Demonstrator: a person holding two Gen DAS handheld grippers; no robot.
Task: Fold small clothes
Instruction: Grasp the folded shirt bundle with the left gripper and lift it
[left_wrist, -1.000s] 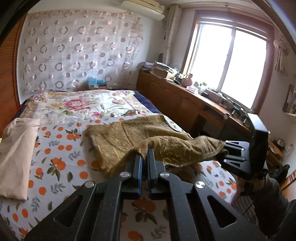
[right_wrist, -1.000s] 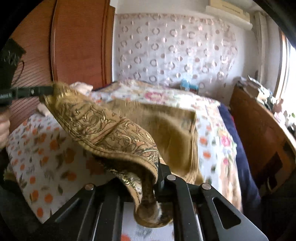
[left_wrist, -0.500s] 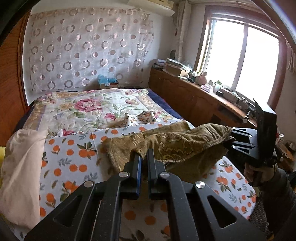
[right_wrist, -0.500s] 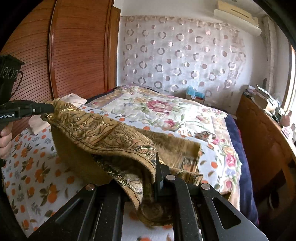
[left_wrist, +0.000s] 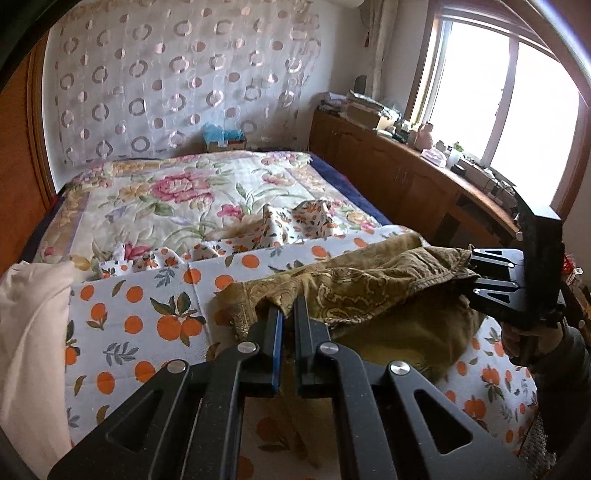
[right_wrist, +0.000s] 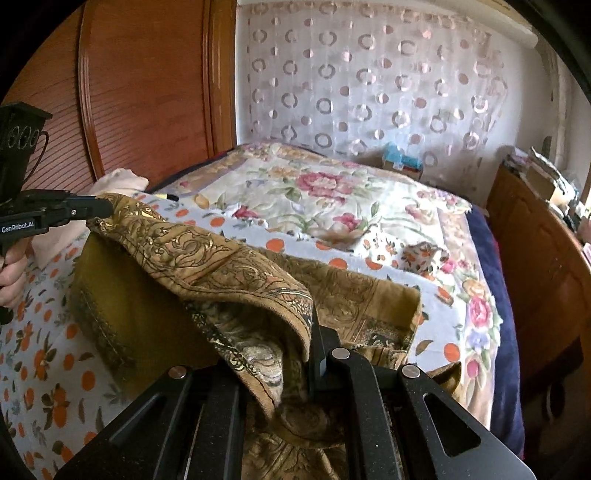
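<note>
A gold-brown brocade cloth with a raised scroll pattern and a plain olive underside hangs stretched between two hand-held tools above a bed. Its lower part rests in loose folds on an orange-print sheet that covers the near half of the bed.

In the left wrist view, the left tool sits at 6 o'clock, its two fingers pressed nearly together on one corner of the cloth. The right tool enters at 3 o'clock, its jaws closed on the opposite corner.

In the right wrist view, the cloth drapes over the right tool at 6 o'clock, hiding one finger; the other presses against the fabric. The left tool pinches the far corner at 9 o'clock.

A cream garment lies at the sheet's 9 o'clock edge.

Compared with a second ago, the cloth is pulled nearer to the tools, more bunched, and covers less of the sheet. Two small floral pieces at 12 o'clock beyond it are now uncovered on the floral quilt.
</note>
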